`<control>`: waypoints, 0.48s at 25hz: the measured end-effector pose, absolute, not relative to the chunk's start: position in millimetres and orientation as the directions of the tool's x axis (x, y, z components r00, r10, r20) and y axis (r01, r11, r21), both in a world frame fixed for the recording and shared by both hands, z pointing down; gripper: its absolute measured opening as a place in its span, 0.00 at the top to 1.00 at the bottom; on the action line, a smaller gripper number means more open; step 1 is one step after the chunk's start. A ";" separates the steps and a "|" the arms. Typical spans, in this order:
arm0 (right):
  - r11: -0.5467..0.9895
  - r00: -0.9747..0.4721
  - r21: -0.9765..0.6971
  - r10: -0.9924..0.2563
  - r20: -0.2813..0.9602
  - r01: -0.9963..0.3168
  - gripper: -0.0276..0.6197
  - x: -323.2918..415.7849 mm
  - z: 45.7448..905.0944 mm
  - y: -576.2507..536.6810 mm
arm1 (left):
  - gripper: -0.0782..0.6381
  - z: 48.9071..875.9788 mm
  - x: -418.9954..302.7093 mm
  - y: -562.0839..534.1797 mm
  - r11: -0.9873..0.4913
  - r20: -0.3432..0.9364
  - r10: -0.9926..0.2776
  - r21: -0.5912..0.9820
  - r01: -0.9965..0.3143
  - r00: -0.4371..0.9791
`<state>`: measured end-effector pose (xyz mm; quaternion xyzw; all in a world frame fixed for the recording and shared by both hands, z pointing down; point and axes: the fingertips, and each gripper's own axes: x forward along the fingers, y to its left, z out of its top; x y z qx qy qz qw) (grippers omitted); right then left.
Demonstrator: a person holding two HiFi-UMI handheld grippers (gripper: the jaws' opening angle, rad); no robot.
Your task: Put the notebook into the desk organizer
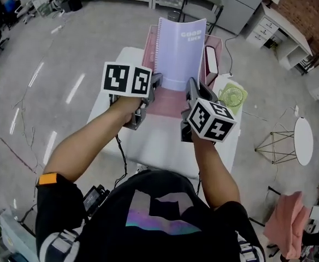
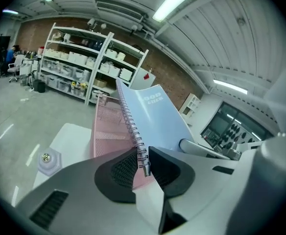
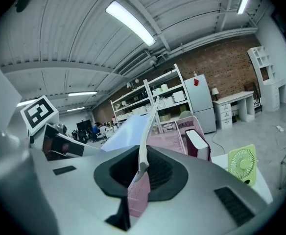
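While the notebook (image 1: pixel 180 51) is standing upright in the pink desk organizer (image 1: pixel 151 43), your right gripper (image 3: pixel 142 169) is pinching its thin free edge tight. Your left gripper (image 2: pixel 142 161) is sitting slightly apart around the spiral binding (image 2: pixel 132 127), seemingly loose. You are likely handling something light and floppy, so gripping low at both edges is steadying it best.

A small light-green plastic fan (image 1: pixel 233 96) stands at the right edge of the white surface (image 1: pixel 165 146). A pale hexagonal piece with a brass screw (image 2: pixel 48 161) lies on its left part.
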<state>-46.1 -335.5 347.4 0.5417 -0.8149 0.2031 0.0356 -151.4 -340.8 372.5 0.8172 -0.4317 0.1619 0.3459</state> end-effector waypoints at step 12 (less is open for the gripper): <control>0.214 -0.308 -0.258 -0.858 0.412 -0.942 0.89 -45.0 379.8 -375.7 | 0.74 396.5 -143.5 -373.0 -0.371 0.701 -0.510 0.343 -0.863 0.498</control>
